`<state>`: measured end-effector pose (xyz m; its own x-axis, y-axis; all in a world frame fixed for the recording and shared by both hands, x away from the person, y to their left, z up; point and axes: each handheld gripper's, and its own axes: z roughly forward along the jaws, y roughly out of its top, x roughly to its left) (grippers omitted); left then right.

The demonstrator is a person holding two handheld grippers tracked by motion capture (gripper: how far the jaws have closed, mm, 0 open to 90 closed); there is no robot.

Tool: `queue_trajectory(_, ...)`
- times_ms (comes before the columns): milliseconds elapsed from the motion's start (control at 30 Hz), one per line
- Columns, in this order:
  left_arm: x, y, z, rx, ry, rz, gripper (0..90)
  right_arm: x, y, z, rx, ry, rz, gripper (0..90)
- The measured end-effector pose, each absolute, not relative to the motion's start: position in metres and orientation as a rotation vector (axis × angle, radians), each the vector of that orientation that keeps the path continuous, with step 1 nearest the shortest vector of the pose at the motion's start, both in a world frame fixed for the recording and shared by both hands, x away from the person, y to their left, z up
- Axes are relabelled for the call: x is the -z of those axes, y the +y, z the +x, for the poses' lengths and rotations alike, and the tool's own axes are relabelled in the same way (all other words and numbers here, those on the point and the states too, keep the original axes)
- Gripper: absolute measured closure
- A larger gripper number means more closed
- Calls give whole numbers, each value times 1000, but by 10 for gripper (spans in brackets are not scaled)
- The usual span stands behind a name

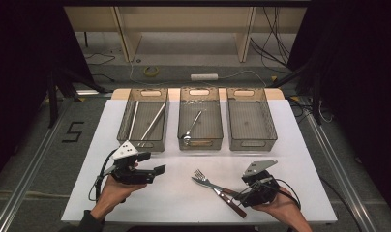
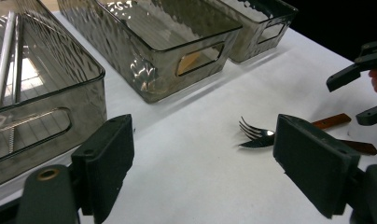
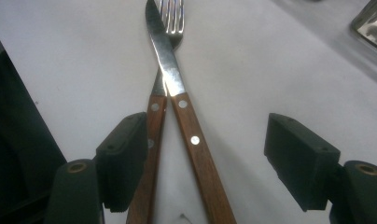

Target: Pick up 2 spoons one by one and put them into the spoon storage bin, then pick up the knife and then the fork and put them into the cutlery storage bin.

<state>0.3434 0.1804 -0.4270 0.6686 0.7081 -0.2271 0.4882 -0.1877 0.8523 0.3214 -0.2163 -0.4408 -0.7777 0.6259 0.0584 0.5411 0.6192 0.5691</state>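
A fork (image 1: 199,174) and a knife (image 1: 206,183), both with brown wooden handles, lie crossed on the white table (image 1: 174,193) at the front, right of centre. In the right gripper view the knife (image 3: 196,140) rests over the fork (image 3: 153,119). My right gripper (image 1: 241,192) is open just above their handles, and the knife's handle runs between its jaws (image 3: 212,154). My left gripper (image 1: 152,163) hovers open at the front left with nothing in it (image 2: 207,154). From there the fork (image 2: 254,129) shows ahead on the table.
Three smoked clear trays stand in a row at the back. The left tray (image 1: 142,145) holds long metal rods (image 1: 152,123), the middle tray (image 1: 200,145) a spoon (image 1: 191,126), and the right tray (image 1: 251,144) nothing. Bare white table lies between trays and grippers.
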Motion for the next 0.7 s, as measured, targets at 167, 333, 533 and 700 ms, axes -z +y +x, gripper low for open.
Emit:
queue_trajectory(167, 427, 182, 340, -274, 949, 1828, 199, 438, -213, 326, -803, 2732, 964, 337)
queue_trajectory(333, 428, 182, 337, -275, 943, 1831, 199, 438, -210, 331, -747, 2758, 966, 334)
queue_trajectory(533, 427, 184, 333, -289, 943, 1817, 199, 437, -207, 337, -698, 2773, 942, 342)
queue_trajectory(700, 425, 185, 330, -303, 937, 1801, 198, 437, -205, 340, -649, 2806, 929, 381)
